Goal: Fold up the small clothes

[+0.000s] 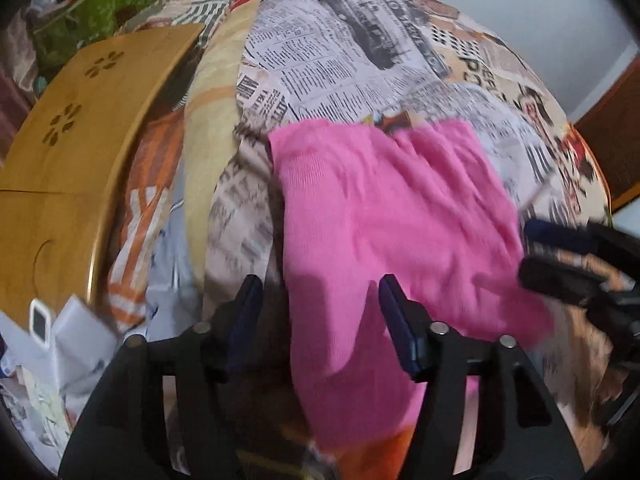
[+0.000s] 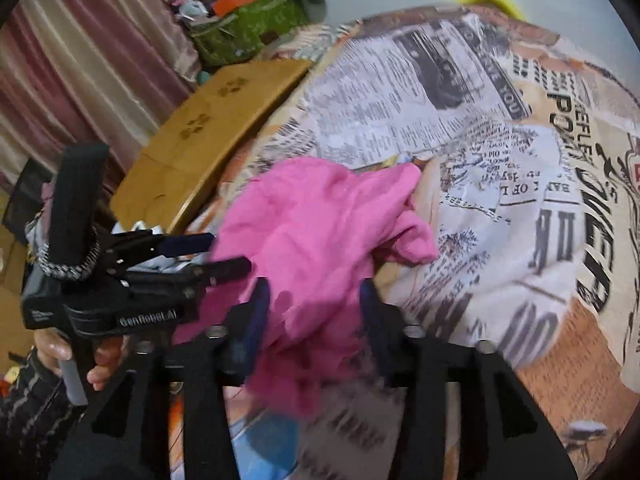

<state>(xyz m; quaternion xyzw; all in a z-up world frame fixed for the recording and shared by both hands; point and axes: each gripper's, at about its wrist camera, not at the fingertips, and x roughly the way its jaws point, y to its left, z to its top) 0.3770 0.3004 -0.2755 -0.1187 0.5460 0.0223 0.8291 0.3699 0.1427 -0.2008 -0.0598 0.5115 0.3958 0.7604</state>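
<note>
A pink knit garment (image 1: 392, 216) lies crumpled on a bedspread printed with newspaper pages (image 1: 340, 64). My left gripper (image 1: 320, 304) is open just above the garment's near left edge, and pink cloth runs between its fingers without being pinched. At the garment's right side, my right gripper (image 1: 552, 254) is blurred. In the right wrist view the right gripper (image 2: 314, 304) is open over the bunched near edge of the garment (image 2: 320, 224), cloth lying loose between its fingers. The left gripper (image 2: 220, 254) stands open at the garment's left side, held by a person's hand (image 2: 52, 350).
A low wooden table (image 1: 80, 128) with flower cut-outs sits on the bed to the left. Behind it are a green bag (image 1: 92, 20) of clutter and striped curtains (image 2: 80, 60). White objects (image 1: 60, 332) lie near left. Brown wooden furniture (image 1: 612, 132) stands right.
</note>
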